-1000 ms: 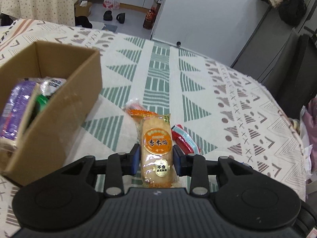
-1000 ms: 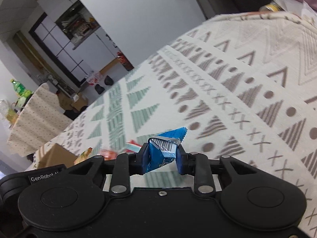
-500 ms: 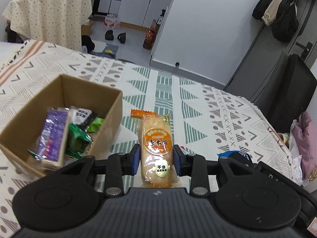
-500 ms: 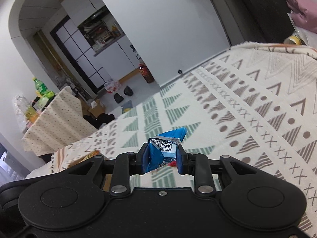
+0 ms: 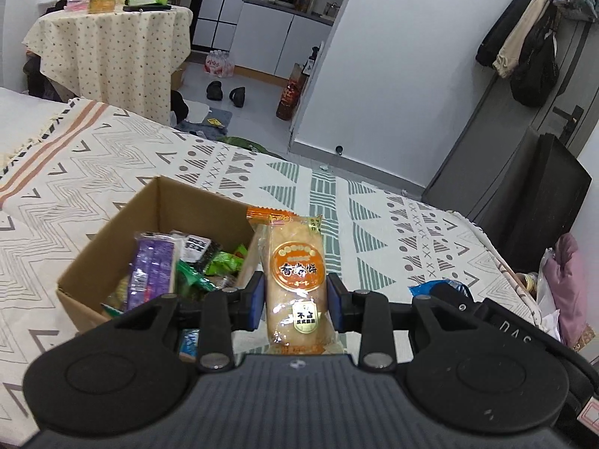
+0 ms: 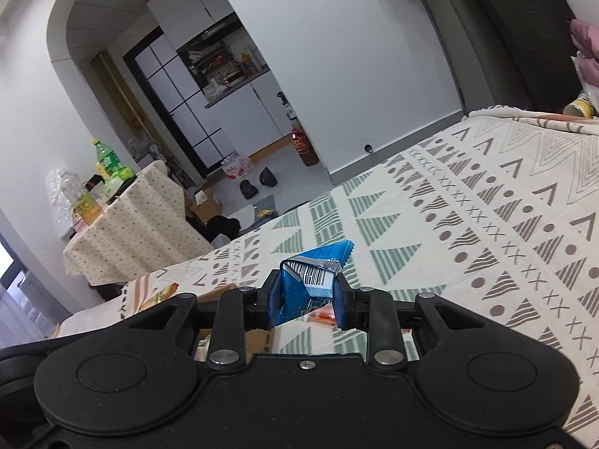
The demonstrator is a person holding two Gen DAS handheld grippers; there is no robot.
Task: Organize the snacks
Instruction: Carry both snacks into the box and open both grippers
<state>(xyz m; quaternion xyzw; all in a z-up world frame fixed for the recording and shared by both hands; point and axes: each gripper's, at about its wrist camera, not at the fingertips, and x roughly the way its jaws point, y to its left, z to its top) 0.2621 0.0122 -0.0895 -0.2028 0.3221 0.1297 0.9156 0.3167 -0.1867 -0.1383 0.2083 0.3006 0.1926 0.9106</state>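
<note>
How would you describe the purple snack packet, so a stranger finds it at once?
On the patterned cloth stands an open cardboard box. Inside, on its left side, the purple packet lies beside green wrappers; it is the only purple thing there.

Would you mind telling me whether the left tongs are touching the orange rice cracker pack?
Touching. The left wrist view shows the left tongs closed on the rice cracker pack, both blue pads pressed against its sides.
</note>
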